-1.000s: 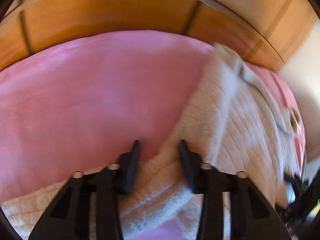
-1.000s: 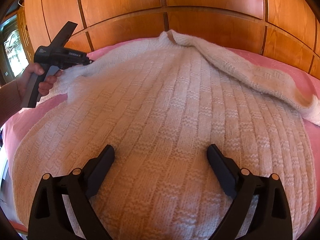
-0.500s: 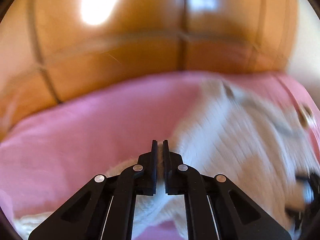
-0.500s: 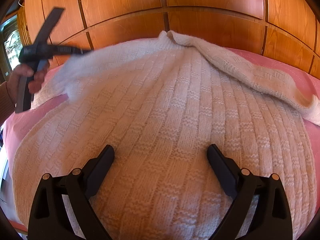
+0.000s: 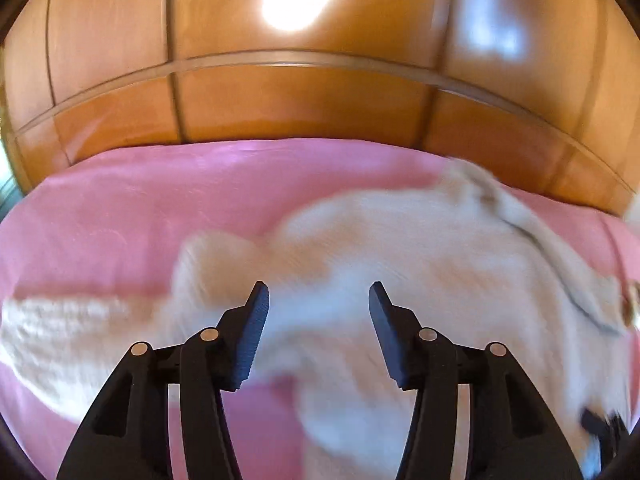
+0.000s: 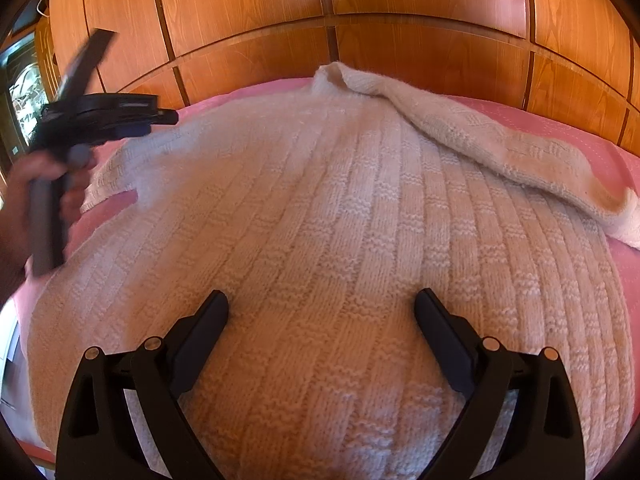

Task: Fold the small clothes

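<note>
Far left, in the right wrist view: a hand [image 6: 44, 184] around the handle of the left gripper [image 6: 166, 117], raised over the left edge of the sweater [image 6: 320, 240]. Jaws opening, about half apart in its own view, pads bare, nothing pinched between them; the left sleeve [image 5: 80, 320] lying loose just below and ahead, blurred, trailing out leftward across the pink bedspread [image 5: 160, 200]. Long axis of that sleeve roughly crosswise to the fingers, so a turn of the wrist probably needed before any fresh pinch.

Middle: the sweater spread flat on the bed, body running from the near hem away toward the wooden panelling [image 6: 400, 20], collar at the far end. Ribbed knit smooth, no fold across the body yet.

Lower middle: the right gripper [image 6: 322, 308], jaws spread wide, poised low over the near part of the body, whether touching the knit or hovering, not clear. Nothing held.

Right: the other sleeve [image 6: 500, 152] draped diagonally from the collar down toward the right edge, cuff resting at the border of sweater and bedspread [image 6: 580, 136].

Judged from this: left sleeve just beside the left fingers and nearest to that hand, the likely next piece to bring inward over the body; right sleeve well apart from the right fingers, up and to the right.
</note>
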### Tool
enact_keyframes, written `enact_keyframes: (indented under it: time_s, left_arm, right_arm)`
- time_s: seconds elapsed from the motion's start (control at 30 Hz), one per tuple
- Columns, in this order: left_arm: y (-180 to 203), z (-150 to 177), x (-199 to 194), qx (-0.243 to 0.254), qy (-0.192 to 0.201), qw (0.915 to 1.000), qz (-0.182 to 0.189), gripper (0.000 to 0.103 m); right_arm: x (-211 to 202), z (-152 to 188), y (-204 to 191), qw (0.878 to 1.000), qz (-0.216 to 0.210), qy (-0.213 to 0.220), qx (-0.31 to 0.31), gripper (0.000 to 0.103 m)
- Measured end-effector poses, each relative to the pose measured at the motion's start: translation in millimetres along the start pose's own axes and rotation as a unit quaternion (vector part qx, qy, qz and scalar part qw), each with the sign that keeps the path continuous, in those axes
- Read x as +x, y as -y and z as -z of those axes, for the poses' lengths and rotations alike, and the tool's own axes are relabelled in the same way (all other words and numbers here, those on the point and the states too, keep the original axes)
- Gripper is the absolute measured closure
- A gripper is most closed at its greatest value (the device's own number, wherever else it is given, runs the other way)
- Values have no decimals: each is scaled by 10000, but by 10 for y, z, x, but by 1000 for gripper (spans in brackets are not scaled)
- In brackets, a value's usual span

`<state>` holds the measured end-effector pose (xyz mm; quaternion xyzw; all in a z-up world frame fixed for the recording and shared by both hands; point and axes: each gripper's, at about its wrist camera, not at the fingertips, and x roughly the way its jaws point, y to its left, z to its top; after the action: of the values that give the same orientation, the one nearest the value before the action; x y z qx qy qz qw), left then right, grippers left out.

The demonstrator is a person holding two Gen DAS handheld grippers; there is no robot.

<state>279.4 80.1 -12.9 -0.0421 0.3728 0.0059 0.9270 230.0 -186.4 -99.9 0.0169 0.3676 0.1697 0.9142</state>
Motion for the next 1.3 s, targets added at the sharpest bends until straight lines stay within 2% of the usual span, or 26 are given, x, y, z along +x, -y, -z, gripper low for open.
enact_keyframes:
  time_s: [0.07,0.17,0.27,0.37,0.43,0.47,0.53,0.67,0.77,0.83,0.87,0.9,0.93,1.13,1.3]
  left_arm:
    - [224,191,-174,66,-42,9994,331,52]
    - [500,529,-307,235,-98,9982,552,52]
    - [706,785,-272,363,-313,9966,674,51]
    - [752,940,-135,303,-529,9966,555,45]
    - [711,949,-111,180,-492,9963,681,41]
    - [694,944,-96,144,-516,9958,741,38]
    - [693,954,-79,155,-521,9951,827,33]
    - [766,920,-14,381,-557,9953,699,27]
    - [774,900,-4,410,-562,9954,666,27]
    - [768,902,-8,401,-573,9952,679,26]
    - [773,901,-4,402,-574,9953,673,26]
    - [780,897,0,415,-575,9953,655,26]
    - [784,905,-5,423,-575,9954,640,26]
    - [795,900,7,448,-578,9954,613,26]
    - [795,900,6,453,-577,9955,606,26]
  right_arm:
    - [-71,-40,50,9999,23,-28,107,11]
    - [-289,-87,321,9978,276,154,575,18]
    - [-621,-83,902,9874,889,405,1249,22]
    - [-932,19,1669,9646,1699,458,1964,31]
    - [-1117,81,2120,9442,2336,467,2273,39]
    - [-1190,87,2264,9352,2710,486,2227,40]
    - [-1274,75,2523,9279,3180,460,1893,39]
    - [-1183,-9,2868,9272,3389,325,1560,37]
    - [-1009,-92,3130,9321,3251,169,1587,37]
    - [-911,-150,3253,9341,3120,119,1732,41]
    - [-875,-180,3310,9356,3055,64,1767,48]
    - [-863,-199,3361,9367,3021,-28,1768,77]
    - [-859,-239,3392,9353,3072,-90,1751,97]
    - [-1666,-452,3215,9358,3092,700,1545,97]
    - [-2319,-725,3199,9183,3498,1280,1338,97]
